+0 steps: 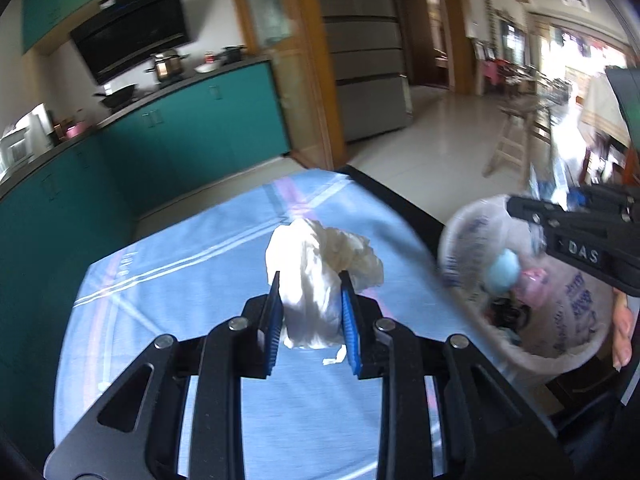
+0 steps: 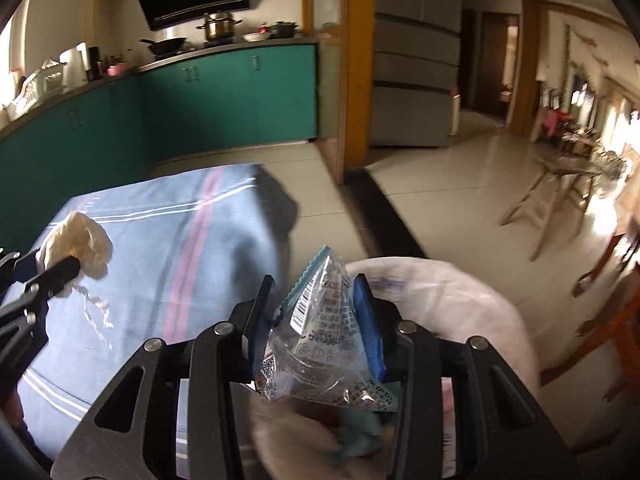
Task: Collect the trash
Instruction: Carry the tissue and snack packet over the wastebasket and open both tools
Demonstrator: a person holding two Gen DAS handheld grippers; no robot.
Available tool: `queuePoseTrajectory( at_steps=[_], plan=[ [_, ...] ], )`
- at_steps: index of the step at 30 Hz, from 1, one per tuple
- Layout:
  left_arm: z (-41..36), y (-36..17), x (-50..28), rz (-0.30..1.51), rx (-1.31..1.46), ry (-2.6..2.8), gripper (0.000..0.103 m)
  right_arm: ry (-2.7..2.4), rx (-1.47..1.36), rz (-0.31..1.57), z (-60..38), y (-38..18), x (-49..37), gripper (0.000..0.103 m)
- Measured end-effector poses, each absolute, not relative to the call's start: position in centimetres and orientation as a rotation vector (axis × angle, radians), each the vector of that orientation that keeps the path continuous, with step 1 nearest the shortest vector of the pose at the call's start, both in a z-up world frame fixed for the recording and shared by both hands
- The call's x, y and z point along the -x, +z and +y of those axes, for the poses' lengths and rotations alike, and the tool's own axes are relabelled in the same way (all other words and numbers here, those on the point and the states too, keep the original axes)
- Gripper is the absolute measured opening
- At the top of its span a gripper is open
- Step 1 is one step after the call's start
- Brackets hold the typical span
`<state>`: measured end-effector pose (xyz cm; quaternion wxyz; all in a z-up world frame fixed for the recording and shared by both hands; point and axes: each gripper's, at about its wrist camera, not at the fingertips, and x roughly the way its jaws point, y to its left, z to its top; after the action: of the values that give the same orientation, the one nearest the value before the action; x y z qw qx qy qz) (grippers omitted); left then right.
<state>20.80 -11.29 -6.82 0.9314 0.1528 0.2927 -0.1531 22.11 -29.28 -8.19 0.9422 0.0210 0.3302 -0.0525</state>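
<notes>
My left gripper is shut on a crumpled white tissue wad, held over the blue striped tablecloth. In the right wrist view the same tissue wad shows at far left in the left gripper. My right gripper is shut on a clear printed plastic wrapper, held above the lined trash bin. The left wrist view has the trash bin to the right of the table, with the right gripper's black body over it. Blue and pink trash lies inside.
Teal kitchen cabinets with pots on the counter run along the left. A wooden stool stands on the tiled floor at right. A hand shows beside the bin. A grey fridge stands beyond a wooden door frame.
</notes>
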Motion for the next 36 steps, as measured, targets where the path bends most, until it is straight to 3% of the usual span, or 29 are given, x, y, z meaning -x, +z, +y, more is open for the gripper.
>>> queuePoseTrajectory(
  at_steps=[10, 29, 36],
  plan=[
    [-19.5, -10.1, -20.4, 0.656, -0.332, -0.477, 0.027, -0.221, -0.045, 0.653, -33.4, -8.1, -20.3, 0.04],
    [-25.8, -11.7, -19.1, 0.627, -0.366, -0.59, 0.031, -0.323, -0.142, 0.699, -39.9, -9.9, -18.7, 0.04],
    [-25.9, -11.4, -18.5, 0.599, -0.392, -0.592, 0.06, -0.302, -0.154, 0.689, -39.8, -9.7, -18.4, 0.051]
  ],
)
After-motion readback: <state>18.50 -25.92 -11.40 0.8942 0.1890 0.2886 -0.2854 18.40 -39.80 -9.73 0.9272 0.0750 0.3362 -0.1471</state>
